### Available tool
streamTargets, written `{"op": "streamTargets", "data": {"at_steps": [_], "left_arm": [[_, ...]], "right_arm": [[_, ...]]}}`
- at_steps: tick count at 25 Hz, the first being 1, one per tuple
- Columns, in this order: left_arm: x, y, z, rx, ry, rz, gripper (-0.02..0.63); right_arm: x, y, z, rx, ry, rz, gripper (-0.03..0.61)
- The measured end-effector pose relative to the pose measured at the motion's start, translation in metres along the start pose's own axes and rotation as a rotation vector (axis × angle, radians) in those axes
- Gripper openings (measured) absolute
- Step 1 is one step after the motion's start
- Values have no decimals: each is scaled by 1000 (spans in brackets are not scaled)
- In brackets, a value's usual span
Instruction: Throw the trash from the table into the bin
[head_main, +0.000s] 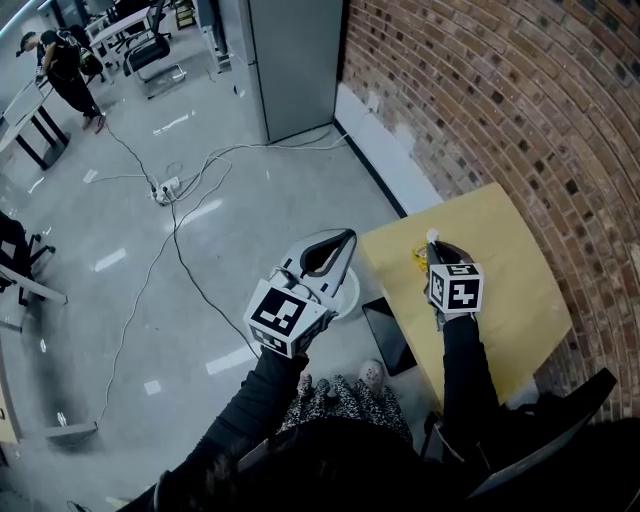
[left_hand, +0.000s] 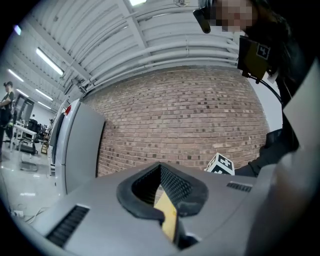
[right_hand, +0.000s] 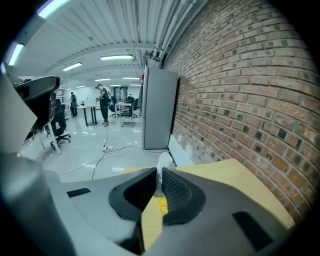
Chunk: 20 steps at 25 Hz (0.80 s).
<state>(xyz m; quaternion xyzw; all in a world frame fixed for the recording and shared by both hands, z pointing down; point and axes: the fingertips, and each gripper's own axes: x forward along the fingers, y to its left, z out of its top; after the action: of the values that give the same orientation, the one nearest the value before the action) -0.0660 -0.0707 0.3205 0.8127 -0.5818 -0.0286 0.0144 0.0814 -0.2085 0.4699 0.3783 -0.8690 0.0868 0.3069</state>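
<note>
My right gripper (head_main: 432, 241) hangs over the near left part of the yellow table (head_main: 500, 250), shut on a crumpled white and yellow wrapper (head_main: 424, 257). In the right gripper view the wrapper (right_hand: 163, 161) sticks out past the fingertips of the right gripper (right_hand: 159, 171), above the table (right_hand: 235, 175). My left gripper (head_main: 349, 237) is over the floor just left of the table, its jaws together with nothing between them. Under it shows a white round bin (head_main: 349, 292), mostly hidden. The left gripper (left_hand: 160, 167) points level at the brick wall.
A brick wall (head_main: 520, 90) runs behind the table. A grey cabinet (head_main: 295, 60) stands at the back, and cables with a power strip (head_main: 165, 188) lie on the floor. A flat black thing (head_main: 386, 337) lies by the table's foot. A dark chair (head_main: 560, 420) is at my right.
</note>
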Motion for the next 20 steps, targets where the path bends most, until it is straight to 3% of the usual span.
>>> {"op": "streamTargets", "data": {"at_steps": [11,20], "left_arm": [[-57,57,-10,20,25,109,6],[-99,95,-34,2,64,167,6]], "right_arm": [[28,105,42,-60,-65,129,43],[45,186,47,-119,-68,218,43]]}}
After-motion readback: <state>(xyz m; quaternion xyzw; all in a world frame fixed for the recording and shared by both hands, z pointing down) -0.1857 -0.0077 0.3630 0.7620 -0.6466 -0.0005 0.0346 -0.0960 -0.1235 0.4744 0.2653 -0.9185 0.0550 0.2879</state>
